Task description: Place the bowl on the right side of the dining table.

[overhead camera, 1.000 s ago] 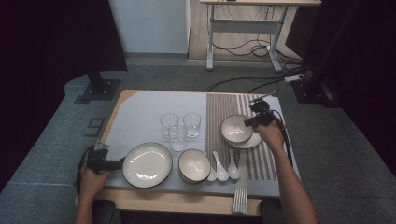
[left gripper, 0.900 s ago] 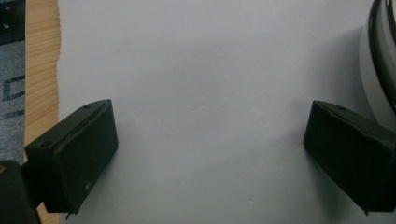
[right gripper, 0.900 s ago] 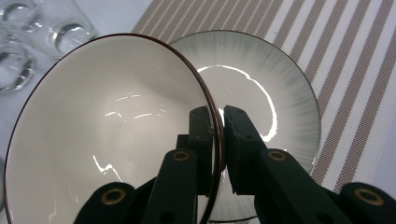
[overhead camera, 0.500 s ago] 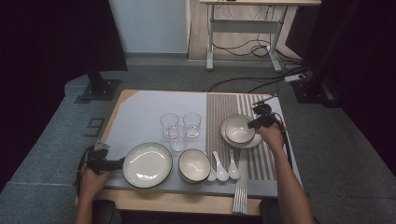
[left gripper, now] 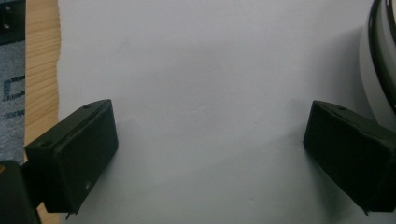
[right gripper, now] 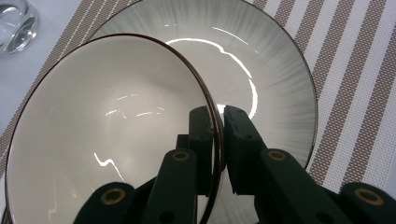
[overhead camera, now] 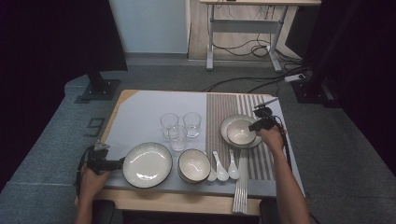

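Note:
My right gripper (right gripper: 218, 116) is shut on the near rim of a white bowl with a dark edge (right gripper: 107, 135), one jaw inside and one outside. The bowl sits over a ribbed white plate (right gripper: 271, 79) on the striped mat; I cannot tell whether it rests on the plate. In the high view the right gripper (overhead camera: 256, 125), the bowl (overhead camera: 240, 131) and the plate (overhead camera: 226, 122) are at the right of the table. My left gripper (overhead camera: 119, 163) stands open and empty at the front left, just left of a large plate (overhead camera: 147, 164). The left gripper (left gripper: 210, 122) hangs over bare white cloth, the large plate's rim (left gripper: 378, 70) beside its right jaw.
Three glasses (overhead camera: 180, 127) stand mid-table. A second bowl (overhead camera: 194, 165), two white spoons (overhead camera: 222, 169) and chopsticks (overhead camera: 242, 189) lie along the front. The striped mat (overhead camera: 224, 105) covers the right part of the table (overhead camera: 140, 107).
The right hand has sunk a little with the bowl, bringing it lower over the ribbed plate. The left gripper has stayed where it was.

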Demonstrator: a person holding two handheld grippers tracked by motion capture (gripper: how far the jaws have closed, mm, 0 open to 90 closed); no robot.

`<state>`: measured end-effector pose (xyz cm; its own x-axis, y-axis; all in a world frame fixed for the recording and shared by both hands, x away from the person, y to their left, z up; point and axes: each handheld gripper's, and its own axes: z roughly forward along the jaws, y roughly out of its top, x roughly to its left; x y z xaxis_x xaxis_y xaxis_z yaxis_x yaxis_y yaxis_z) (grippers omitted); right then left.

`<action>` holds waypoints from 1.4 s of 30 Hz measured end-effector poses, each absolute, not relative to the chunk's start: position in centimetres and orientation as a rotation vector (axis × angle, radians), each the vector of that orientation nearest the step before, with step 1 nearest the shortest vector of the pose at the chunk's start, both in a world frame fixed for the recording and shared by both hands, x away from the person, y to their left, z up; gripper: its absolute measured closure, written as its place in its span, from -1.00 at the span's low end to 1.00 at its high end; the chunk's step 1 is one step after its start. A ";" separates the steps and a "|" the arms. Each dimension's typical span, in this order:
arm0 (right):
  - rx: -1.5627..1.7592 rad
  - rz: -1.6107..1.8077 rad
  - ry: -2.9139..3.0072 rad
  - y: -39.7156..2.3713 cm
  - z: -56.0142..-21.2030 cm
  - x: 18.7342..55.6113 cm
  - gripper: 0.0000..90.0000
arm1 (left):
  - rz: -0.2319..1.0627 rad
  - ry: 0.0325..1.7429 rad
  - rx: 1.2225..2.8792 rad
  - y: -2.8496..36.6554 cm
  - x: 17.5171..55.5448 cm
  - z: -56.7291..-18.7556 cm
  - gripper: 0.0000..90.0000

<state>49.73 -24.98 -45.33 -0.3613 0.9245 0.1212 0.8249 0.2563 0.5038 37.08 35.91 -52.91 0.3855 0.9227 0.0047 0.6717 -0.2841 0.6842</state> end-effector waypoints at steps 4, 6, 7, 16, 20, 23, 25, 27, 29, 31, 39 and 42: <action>1.653 0.760 2.327 -25.2 -45.7 49.8 0.81 | 0.544 1.363 2.050 35.9 37.1 -52.9 -0.94; 1.658 0.756 2.334 -25.3 -45.9 49.8 0.82 | 0.545 1.363 2.051 35.9 37.1 -52.9 -0.93; 1.657 0.756 2.337 -25.4 -45.9 49.9 0.82 | 0.545 1.363 2.050 35.9 37.1 -52.9 -0.93; 1.571 0.715 2.351 -24.7 -46.0 49.7 0.64 | 0.546 1.362 2.050 35.9 37.1 -52.9 -0.94; 1.567 0.707 2.346 -24.6 -46.2 49.6 0.50 | 0.546 1.362 2.050 35.9 37.1 -52.9 -0.93; 1.567 0.753 2.333 -24.9 -46.3 49.4 0.40 | 0.546 1.362 2.050 35.9 37.1 -52.9 -0.93; 1.555 0.782 2.320 -24.9 -46.1 49.2 0.24 | 0.546 1.362 2.050 35.9 37.1 -52.9 -0.93; 1.528 0.808 2.303 -24.8 -45.5 48.8 0.09 | 0.546 1.362 2.050 35.9 37.1 -52.9 -0.93; 1.502 0.825 2.284 -24.8 -45.1 48.4 -0.02 | 0.547 1.362 2.050 35.9 37.1 -52.9 -0.93; 1.482 0.836 2.267 -24.7 -44.6 48.0 -0.12 | 0.547 1.362 2.050 35.9 37.1 -52.9 -0.93; 1.375 0.892 2.197 -24.0 -43.1 45.2 -0.46 | 0.547 1.361 2.050 35.9 37.1 -52.9 -0.93; 1.345 0.905 2.147 -23.6 -42.9 43.9 -0.60 | 0.547 1.361 2.051 35.9 37.1 -52.9 -0.93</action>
<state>43.92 -23.62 -42.95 -0.4247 0.9049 -0.0288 0.6112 0.3101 0.7281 37.06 35.91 -52.91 0.3864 0.9223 0.0068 0.6702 -0.2858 0.6849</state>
